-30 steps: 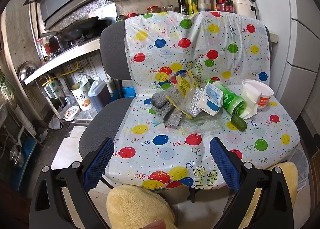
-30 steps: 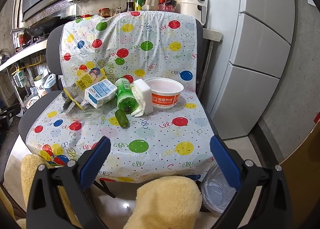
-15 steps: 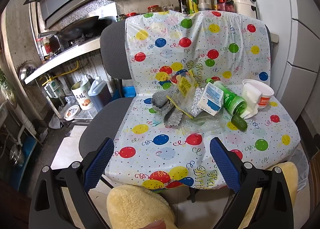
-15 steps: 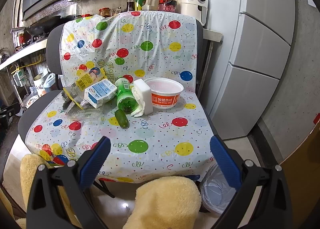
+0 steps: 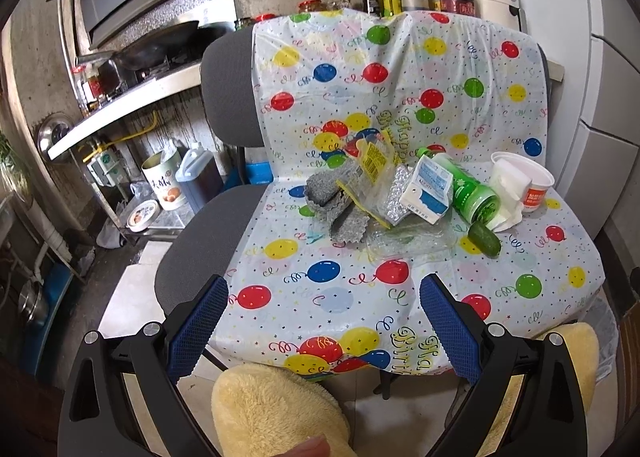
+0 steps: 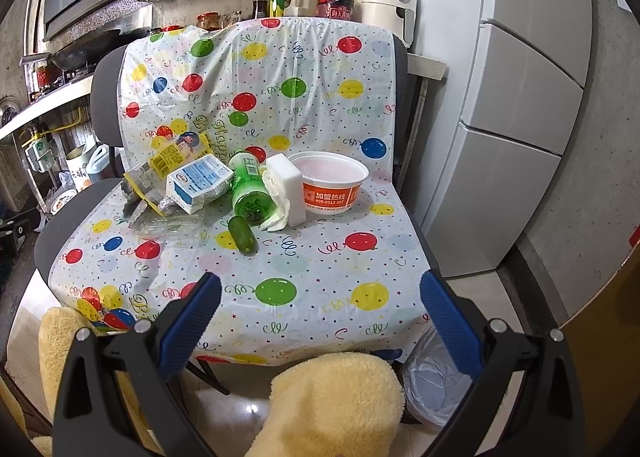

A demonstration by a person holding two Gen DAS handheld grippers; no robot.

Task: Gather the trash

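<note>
Both grippers' fingers (image 5: 448, 321) spread empty, trash pile (image 5: 400, 193) well beyond

1 milk carton (image 6: 199, 182), 1 green bottle (image 6: 250, 193), 1 cucumber (image 6: 242, 235), 1 paper bowl (image 6: 333, 187), 2 open-jawed grippers (image 5: 324, 321) (image 6: 320, 317)

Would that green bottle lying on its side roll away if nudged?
Probably: the green bottle is round and lies on smooth plastic sheet. The carton and sponge beside it might stop it. It looks empty, so likely light.
</note>
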